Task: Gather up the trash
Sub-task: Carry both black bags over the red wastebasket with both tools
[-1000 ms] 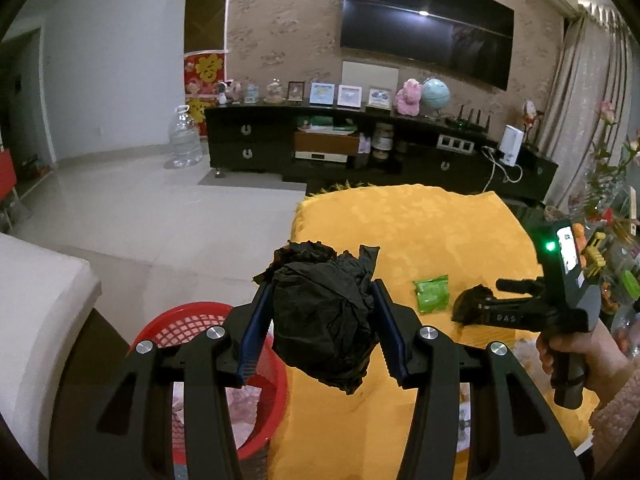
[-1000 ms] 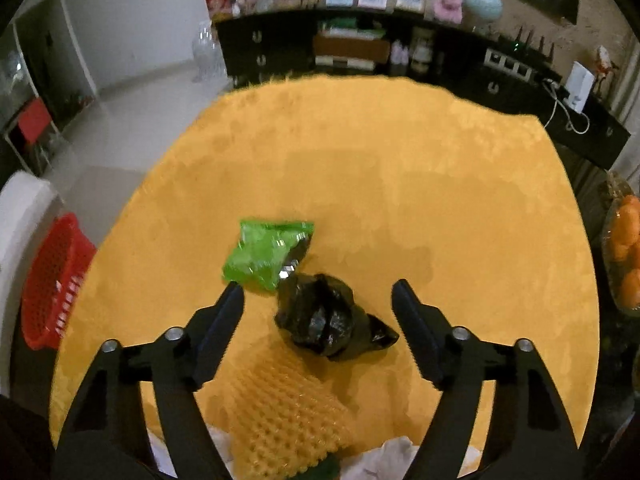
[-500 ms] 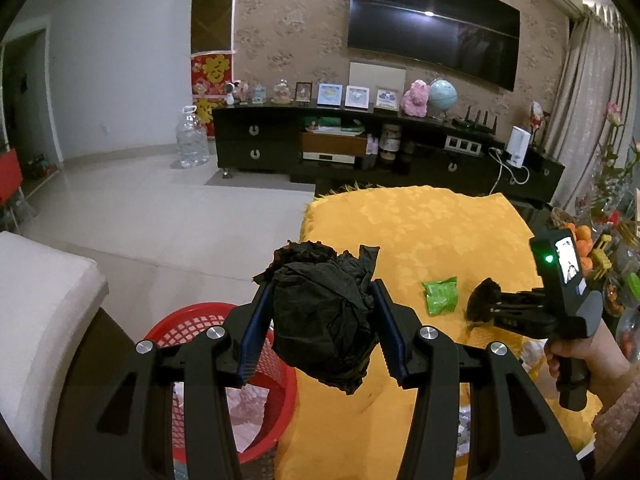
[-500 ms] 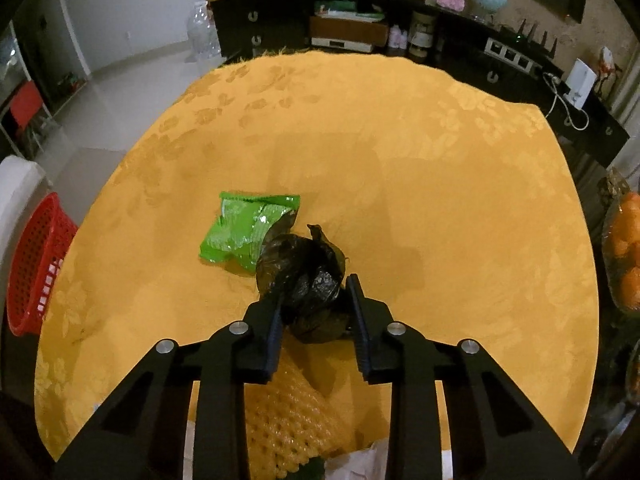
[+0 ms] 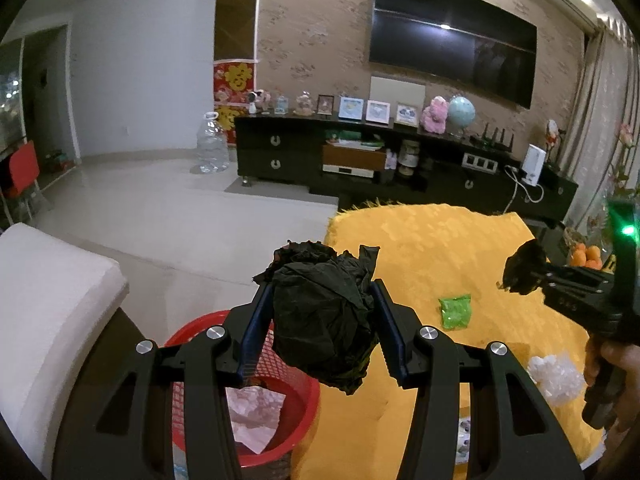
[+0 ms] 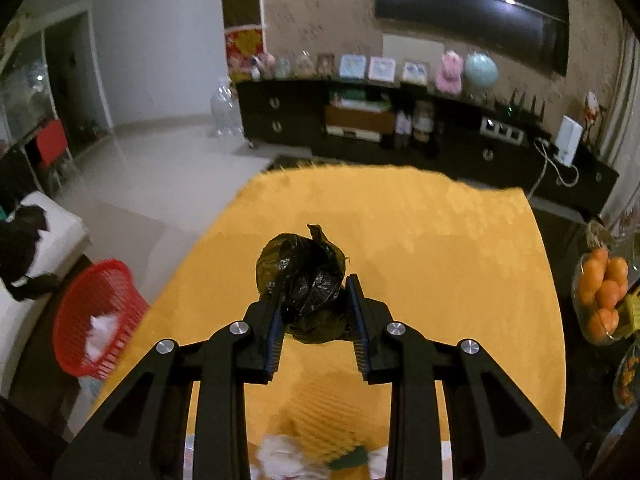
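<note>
Altogether two black wads (image 5: 324,320) (image 6: 304,280), gripped

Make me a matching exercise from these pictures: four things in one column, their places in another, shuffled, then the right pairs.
Things:
1. crumpled black bag
2. shiny black bag
3. green wrapper
4. pink paper

Places:
A. lying on the yellow tablecloth
B. in the red basket
C. clamped in the right gripper
D. clamped in the left gripper

Pairs: 1-D, 2-C, 3-A, 4-B
</note>
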The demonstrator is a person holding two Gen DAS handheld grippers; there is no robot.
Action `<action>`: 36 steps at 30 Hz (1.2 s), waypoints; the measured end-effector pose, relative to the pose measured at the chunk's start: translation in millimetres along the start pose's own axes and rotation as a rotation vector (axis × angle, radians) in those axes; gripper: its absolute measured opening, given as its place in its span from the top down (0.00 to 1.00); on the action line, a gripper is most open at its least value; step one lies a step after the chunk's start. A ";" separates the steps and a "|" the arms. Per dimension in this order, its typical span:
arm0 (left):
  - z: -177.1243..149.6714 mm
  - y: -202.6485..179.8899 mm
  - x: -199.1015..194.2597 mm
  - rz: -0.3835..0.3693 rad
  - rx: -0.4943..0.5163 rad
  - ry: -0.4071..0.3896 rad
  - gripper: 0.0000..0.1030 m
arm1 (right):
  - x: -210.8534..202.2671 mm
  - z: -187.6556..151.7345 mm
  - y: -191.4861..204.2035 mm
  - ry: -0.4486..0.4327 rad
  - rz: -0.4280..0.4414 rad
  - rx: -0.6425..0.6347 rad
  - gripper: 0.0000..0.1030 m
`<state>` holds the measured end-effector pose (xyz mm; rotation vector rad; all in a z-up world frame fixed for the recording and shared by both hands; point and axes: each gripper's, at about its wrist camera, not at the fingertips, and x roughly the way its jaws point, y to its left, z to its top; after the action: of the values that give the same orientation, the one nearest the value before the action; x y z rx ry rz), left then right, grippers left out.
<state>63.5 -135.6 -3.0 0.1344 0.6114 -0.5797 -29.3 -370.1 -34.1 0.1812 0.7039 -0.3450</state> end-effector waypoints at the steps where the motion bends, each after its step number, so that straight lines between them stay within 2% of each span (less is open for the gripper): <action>1: 0.4 2.1 -2.3 0.009 -0.002 -0.006 0.54 | -4.0 2.4 4.0 -0.010 0.007 -0.002 0.72; 12: 5.6 32.2 -26.6 0.091 -0.055 -0.049 0.54 | -42.0 26.7 69.0 -0.113 0.108 -0.054 0.72; 17: 5.8 48.2 -32.1 0.129 -0.080 -0.056 0.54 | -48.5 34.7 100.2 -0.133 0.156 -0.090 0.72; 30: 1.5 93.2 -37.9 0.212 -0.156 -0.047 0.54 | -35.1 63.0 154.6 -0.131 0.285 -0.138 0.72; 36: -4.3 110.8 -34.1 0.245 -0.187 -0.017 0.54 | -21.5 64.7 177.4 -0.121 0.348 -0.156 0.72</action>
<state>99.6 -25.9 7.8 0.0269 0.6189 -0.2848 59.9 -218.1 36.9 0.1304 0.5645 0.0324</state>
